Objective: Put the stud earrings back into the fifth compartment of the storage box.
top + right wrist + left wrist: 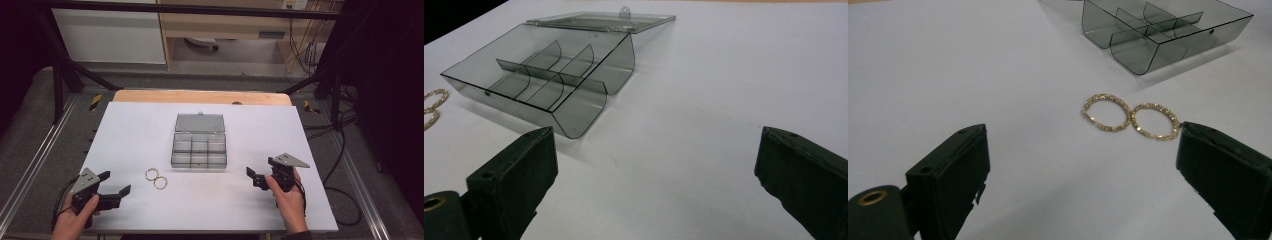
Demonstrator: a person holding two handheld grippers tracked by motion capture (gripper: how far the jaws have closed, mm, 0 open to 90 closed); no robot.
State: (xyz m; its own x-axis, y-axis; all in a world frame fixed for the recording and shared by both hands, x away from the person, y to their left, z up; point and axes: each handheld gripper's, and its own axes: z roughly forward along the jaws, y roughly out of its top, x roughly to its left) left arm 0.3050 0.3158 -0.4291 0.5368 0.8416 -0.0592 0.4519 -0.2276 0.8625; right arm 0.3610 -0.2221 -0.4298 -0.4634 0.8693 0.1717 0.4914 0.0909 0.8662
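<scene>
Both claws, left [116, 182] and right [260, 176], hover with jaws apart and empty over the white bench [130, 130], two gold hoop earrings [156, 178] lying touching at the left claw's two o'clock, handy for the open compartment box [199, 148].

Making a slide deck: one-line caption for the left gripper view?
Open left gripper faces two gold hoop earrings lying on the white table, near a clear compartment box.

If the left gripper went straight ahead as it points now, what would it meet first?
Probably the two gold hoop earrings lying on the white table; the left gripper is open and aimed at them. The grey compartment box lies farther on.
</scene>
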